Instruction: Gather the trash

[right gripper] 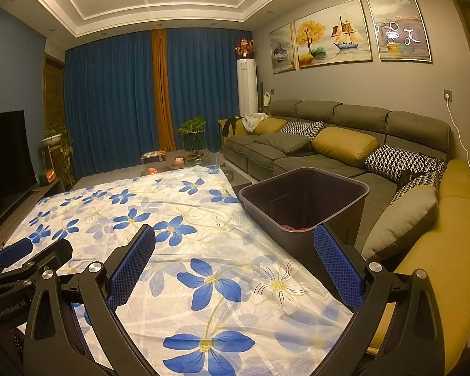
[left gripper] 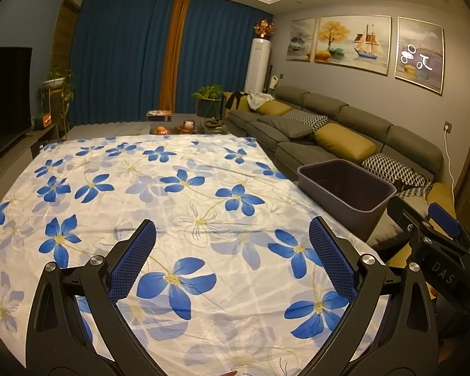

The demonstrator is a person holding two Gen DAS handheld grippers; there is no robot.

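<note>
A dark grey bin (right gripper: 307, 206) stands beside the right edge of the table with the blue-flowered white cloth (right gripper: 178, 250); something pink and red lies at its bottom (right gripper: 293, 227). In the left wrist view the same bin (left gripper: 344, 188) is at the right, past the cloth (left gripper: 141, 194). My left gripper (left gripper: 232, 247) hangs open over the cloth, nothing between its blue pads. My right gripper (right gripper: 235, 250) is open too, near the table's right edge, its right finger (right gripper: 338, 260) in front of the bin. No loose trash shows on the cloth.
A grey sofa (right gripper: 329, 153) with yellow and patterned cushions runs along the right wall behind the bin. A TV (right gripper: 3, 156) on a low stand is at left. A coffee table with small items (right gripper: 172, 163) and potted plants stand beyond the cloth.
</note>
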